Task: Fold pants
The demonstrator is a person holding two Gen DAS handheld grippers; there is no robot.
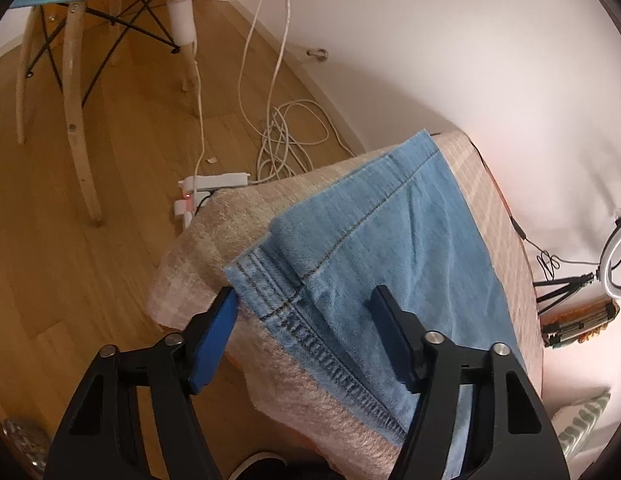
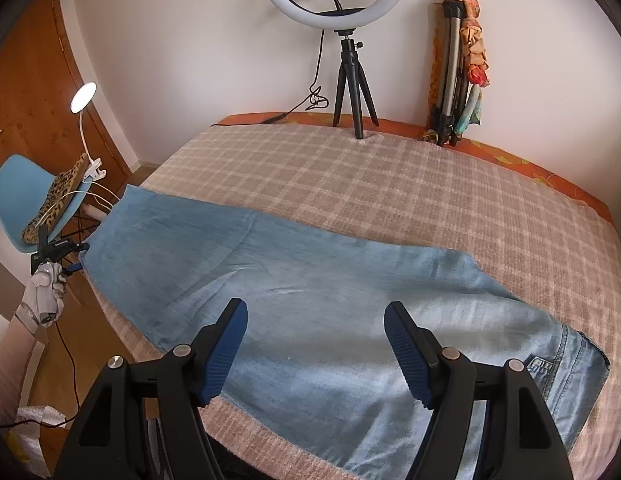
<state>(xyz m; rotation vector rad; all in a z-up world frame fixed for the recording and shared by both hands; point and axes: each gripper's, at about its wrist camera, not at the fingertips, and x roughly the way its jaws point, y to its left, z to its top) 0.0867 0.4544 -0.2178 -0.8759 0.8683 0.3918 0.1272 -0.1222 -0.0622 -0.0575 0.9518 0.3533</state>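
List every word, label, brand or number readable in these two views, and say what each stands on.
None can be read.
Black left tongs: pale lettering on the body, too small and blurred to read.
Light blue denim pants: a small patch near the waistband, no legible text.

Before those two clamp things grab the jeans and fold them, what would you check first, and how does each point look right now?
1. Jeans lie flat on the plaid blanket: ok.
2. Left tool lined up at the leg hem: ok.
3. Left tool gripping the hem: not ok, the pads are apart.
4. Right tool open over the jeans: ok, holding nothing.
5. Ring light tripod clear of the jeans: ok.
6. Both hem layers between the left pads: cannot tell.
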